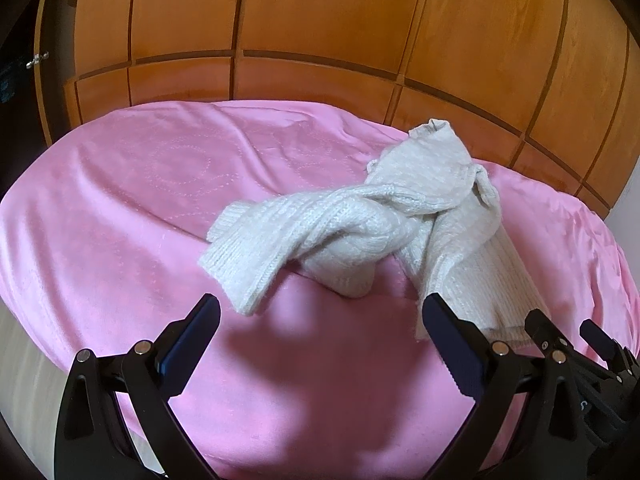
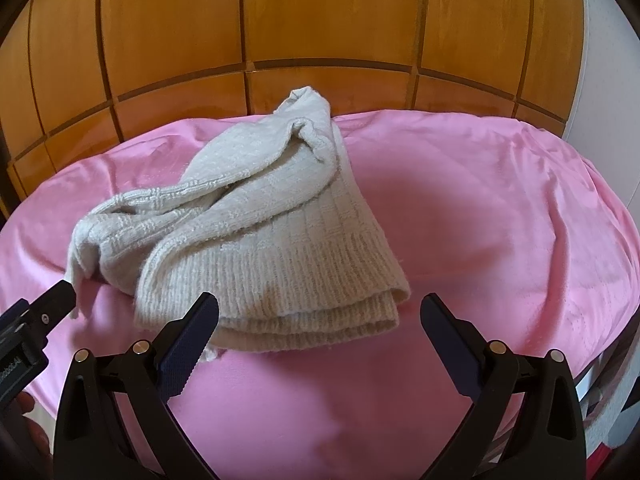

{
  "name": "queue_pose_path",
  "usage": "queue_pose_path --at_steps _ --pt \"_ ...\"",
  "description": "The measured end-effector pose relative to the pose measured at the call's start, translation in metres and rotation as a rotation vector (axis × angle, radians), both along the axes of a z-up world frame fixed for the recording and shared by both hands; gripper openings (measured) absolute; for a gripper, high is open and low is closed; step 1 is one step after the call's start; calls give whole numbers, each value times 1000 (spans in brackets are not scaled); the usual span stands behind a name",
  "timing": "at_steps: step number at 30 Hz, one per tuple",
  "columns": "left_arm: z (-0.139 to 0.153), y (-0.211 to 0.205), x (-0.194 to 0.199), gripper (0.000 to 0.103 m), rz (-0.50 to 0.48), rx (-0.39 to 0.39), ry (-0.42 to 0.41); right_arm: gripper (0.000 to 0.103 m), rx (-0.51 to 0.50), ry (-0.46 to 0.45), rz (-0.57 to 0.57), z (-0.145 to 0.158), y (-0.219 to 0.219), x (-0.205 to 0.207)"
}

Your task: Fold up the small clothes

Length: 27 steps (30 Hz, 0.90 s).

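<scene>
A cream sweater (image 2: 256, 216) is lying crumpled on the pink bed (image 2: 480, 220), reaching toward its far edge by the wooden headboard (image 2: 320, 20). Both the left gripper (image 1: 320, 316) and right gripper (image 2: 320, 314) are hovering at its near hem, fingers spread apart, gripping nothing.

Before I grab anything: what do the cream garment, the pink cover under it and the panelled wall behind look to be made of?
Cream garment: chunky knit, probably wool or acrylic; ribbed hem and raised stitch rows show, slightly fuzzy. Pink cover: soft woven fabric with a faint sheen, stitched dotted circles, loose wrinkles. Panelled wall: orange-brown wood or wood-look laminate, glossy, grain visible; which one cannot be told.
</scene>
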<state>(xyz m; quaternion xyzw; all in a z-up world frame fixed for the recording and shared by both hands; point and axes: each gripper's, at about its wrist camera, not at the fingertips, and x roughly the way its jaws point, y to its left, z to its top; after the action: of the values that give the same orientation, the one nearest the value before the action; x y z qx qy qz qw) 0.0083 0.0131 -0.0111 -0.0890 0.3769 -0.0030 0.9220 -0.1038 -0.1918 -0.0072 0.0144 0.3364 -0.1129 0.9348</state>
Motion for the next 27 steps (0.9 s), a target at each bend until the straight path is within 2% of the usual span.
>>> queue_pose_path --at_steps 27 --pt "-3 6 9 101 17 -9 19 100 -7 32 37 -5 8 11"
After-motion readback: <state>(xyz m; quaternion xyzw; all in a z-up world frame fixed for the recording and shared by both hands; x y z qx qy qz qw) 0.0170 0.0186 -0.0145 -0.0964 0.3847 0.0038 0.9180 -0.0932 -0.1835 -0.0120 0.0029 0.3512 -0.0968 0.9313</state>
